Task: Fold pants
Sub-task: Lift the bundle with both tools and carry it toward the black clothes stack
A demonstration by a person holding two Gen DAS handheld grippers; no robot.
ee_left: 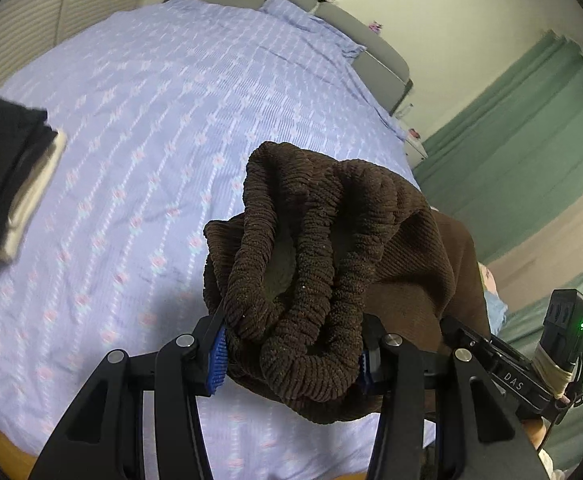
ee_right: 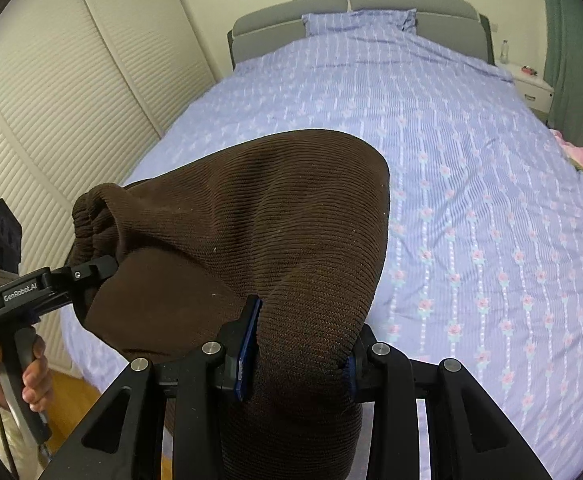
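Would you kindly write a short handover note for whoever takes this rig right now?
Left hand-held gripper: shut on the bunched elastic waistband of the brown ribbed knit pants.
Right hand-held gripper: shut on another part of the same pants, held above the lilac flowered bedspread.
Done: pants picked up.
Left: lay flat and fold; perhaps stack by the folded black and white clothes.

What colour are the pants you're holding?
Dark brown, ribbed knit pants, plain with no print. The right wrist view shows them best.
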